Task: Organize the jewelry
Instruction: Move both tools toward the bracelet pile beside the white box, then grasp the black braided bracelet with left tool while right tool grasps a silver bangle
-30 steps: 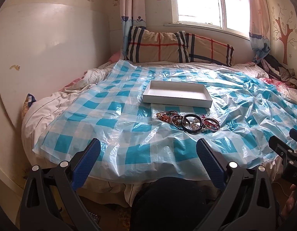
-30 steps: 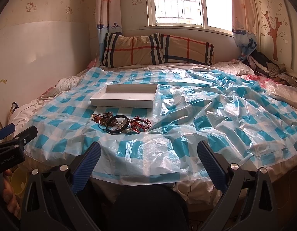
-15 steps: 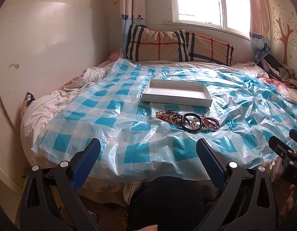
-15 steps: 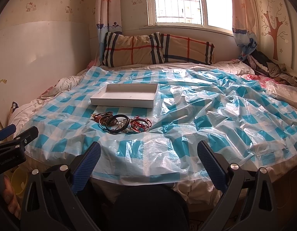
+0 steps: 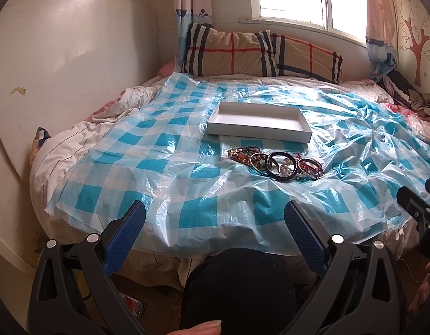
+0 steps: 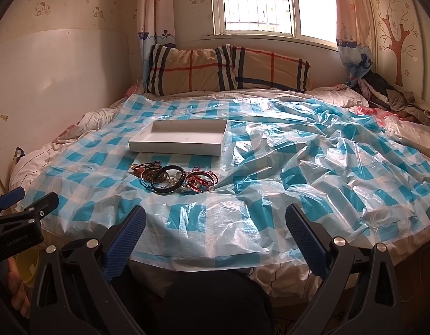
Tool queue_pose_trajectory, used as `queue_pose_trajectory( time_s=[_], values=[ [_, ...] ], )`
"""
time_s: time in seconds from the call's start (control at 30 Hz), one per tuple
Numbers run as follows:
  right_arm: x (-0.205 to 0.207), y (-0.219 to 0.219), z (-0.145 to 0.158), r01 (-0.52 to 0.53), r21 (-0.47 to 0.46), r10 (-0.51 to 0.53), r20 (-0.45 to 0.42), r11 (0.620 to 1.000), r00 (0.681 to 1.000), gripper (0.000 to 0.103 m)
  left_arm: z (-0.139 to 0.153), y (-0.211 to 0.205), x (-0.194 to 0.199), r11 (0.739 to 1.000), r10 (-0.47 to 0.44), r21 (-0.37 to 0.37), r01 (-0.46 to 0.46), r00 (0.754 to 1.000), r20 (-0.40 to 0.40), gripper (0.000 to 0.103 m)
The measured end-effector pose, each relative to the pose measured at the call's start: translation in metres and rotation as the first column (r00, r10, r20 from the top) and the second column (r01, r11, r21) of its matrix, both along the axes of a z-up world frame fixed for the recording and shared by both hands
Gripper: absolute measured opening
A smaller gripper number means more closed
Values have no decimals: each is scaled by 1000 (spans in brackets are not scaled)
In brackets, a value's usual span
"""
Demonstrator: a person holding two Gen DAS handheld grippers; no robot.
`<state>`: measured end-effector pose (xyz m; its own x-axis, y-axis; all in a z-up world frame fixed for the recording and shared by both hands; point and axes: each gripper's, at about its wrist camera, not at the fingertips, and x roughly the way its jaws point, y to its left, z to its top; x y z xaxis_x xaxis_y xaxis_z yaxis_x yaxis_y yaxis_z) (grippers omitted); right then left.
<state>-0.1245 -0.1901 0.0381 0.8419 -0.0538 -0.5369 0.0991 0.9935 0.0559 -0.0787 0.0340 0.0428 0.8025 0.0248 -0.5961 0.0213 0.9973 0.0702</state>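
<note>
Both claws, left gripper (image 5: pixel 214 230) & right gripper (image 6: pixel 215 230), gaped wide, empty, off bed's near edge; bracelets (image 6: pixel 174 178) lay mid-sheet, just before white tray (image 6: pixel 175 143).

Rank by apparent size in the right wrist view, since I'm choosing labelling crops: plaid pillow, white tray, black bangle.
1. plaid pillow, though farthest away
2. white tray
3. black bangle, though nearest

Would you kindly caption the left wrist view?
Open left gripper faces tangled bracelets before an empty white tray.
</note>
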Motion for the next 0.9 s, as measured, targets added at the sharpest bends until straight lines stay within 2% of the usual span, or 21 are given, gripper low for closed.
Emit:
queue_pose_trajectory(
  time_s=[0.17,0.33,0.5,0.73,0.9],
  values=[
    [13,-1,4,-3,-33,1,-33,999,999,96,-2,-5,8,1000,-19,8,19,1000,-15,96],
    [52,-3,-3,-23,-56,17,-109,998,994,96,-2,-13,27,999,-43,3,43,999,-33,96],
    [87,-9,-15,-47,-38,40,-174,998,984,96,-6,-23,61,997,-71,5,71,996,-59,96],
    [129,-21,-27,-77,2,76,-195,997,978,96,-12,-24,116,994,-96,-58,91,991,-96,96],
    [150,-24,-37,-113,4,111,-211,994,971,96,-20,-32,150,992,-122,-50,117,986,-112,96]
  ],
)
